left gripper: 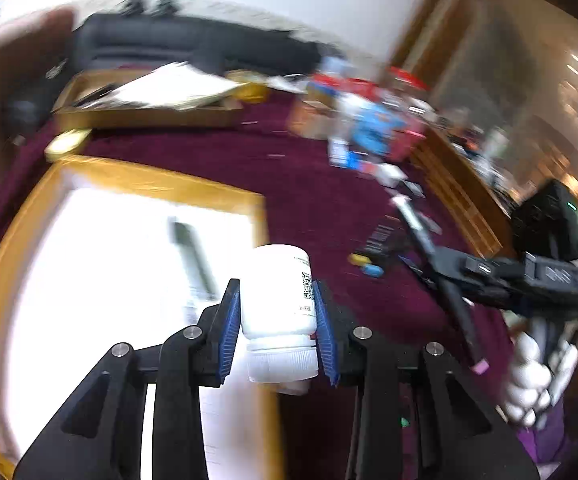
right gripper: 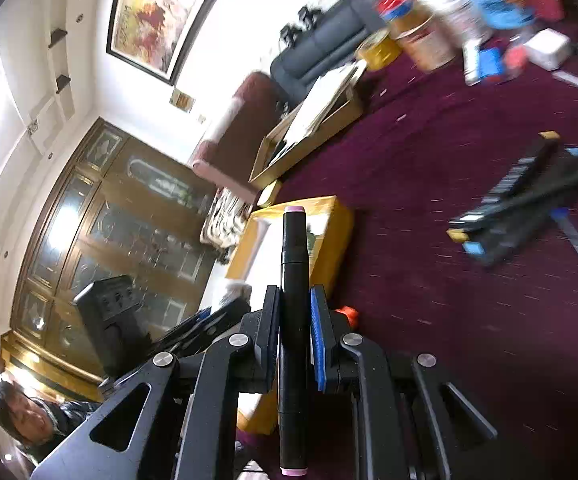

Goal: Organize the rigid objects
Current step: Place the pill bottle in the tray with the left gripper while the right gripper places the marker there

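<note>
White bottle (left gripper: 277, 312) betw. left fingers (left gripper: 231, 320); marker (right gripper: 293, 320) betw. right fingers (right gripper: 319, 344).

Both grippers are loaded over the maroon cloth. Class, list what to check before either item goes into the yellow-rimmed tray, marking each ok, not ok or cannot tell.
1. White bottle clamped by left gripper: ok.
2. Black marker clamped by right gripper: ok.
3. Bottle upright: not ok, cap points toward the camera.
4. Yellow-rimmed tray in view: ok.
5. Free space inside tray: cannot tell, overexposed.
6. Views sharp: not ok, blurred.
</note>
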A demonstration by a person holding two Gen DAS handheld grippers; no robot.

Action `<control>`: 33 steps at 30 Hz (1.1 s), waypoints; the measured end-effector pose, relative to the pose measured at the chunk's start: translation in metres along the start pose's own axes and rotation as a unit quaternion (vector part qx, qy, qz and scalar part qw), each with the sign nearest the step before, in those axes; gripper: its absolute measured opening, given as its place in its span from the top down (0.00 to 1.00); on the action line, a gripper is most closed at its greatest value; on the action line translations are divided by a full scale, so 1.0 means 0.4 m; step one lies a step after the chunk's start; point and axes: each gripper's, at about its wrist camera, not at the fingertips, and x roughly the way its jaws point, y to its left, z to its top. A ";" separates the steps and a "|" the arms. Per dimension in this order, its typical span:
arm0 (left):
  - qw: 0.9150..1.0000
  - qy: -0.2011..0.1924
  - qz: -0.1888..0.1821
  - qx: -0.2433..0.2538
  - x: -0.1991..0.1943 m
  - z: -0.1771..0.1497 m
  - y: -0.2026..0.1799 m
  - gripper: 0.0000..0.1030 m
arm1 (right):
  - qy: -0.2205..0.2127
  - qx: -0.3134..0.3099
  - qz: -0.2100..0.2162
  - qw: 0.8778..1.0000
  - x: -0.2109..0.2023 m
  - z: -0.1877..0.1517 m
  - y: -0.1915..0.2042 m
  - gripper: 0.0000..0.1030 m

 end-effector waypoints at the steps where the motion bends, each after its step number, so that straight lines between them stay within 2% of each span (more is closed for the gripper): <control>1: 1.000 0.003 0.011 -0.015 0.010 0.011 0.038 0.69 | 0.006 0.002 -0.002 1.000 0.034 0.007 0.010 0.87; 4: 0.997 0.010 0.052 -0.052 0.050 0.040 0.143 0.69 | 0.039 0.012 -0.014 0.999 0.176 0.031 0.049 0.87; 7: 0.994 0.017 0.067 -0.086 0.082 0.045 0.212 0.69 | 0.067 0.011 -0.043 0.997 0.317 0.044 0.080 0.87; 10: 0.991 0.015 0.082 -0.107 0.110 0.046 0.261 0.69 | 0.082 0.011 -0.072 0.994 0.417 0.051 0.094 0.87; 13: 0.987 0.016 0.090 -0.129 0.127 0.035 0.292 0.69 | 0.094 0.012 -0.098 0.991 0.497 0.052 0.093 0.87; 17: 0.986 0.009 0.110 -0.128 0.130 0.032 0.304 0.68 | 0.101 0.000 -0.139 0.985 0.556 0.052 0.091 0.87; 19: 0.985 0.006 0.126 -0.119 0.121 0.033 0.293 0.67 | 0.092 -0.009 -0.158 0.983 0.563 0.057 0.093 0.87; 21: 0.983 0.003 0.146 -0.111 0.109 0.035 0.277 0.57 | 0.083 -0.035 -0.188 0.978 0.563 0.060 0.107 0.85; 22: 0.982 0.002 0.157 -0.108 0.102 0.035 0.268 0.56 | 0.074 -0.055 -0.204 0.975 0.563 0.061 0.119 0.84; 25: 0.981 -0.012 0.166 -0.098 0.069 0.030 0.245 0.54 | 0.048 -0.079 -0.207 0.974 0.516 0.063 0.139 0.81; 27: 0.980 -0.025 0.175 -0.087 0.040 0.021 0.219 0.49 | 0.028 -0.091 -0.205 0.974 0.461 0.053 0.150 0.79; 30: 0.977 -0.052 0.199 -0.061 -0.004 0.002 0.163 0.43 | -0.029 -0.122 -0.218 0.968 0.351 0.018 0.166 0.64; 32: 0.974 -0.061 0.215 -0.041 -0.022 -0.012 0.121 0.43 | -0.069 -0.138 -0.234 0.960 0.279 -0.006 0.169 0.44; 33: 0.972 -0.065 0.222 -0.030 -0.029 -0.019 0.097 0.42 | -0.087 -0.146 -0.240 0.956 0.247 -0.019 0.166 0.41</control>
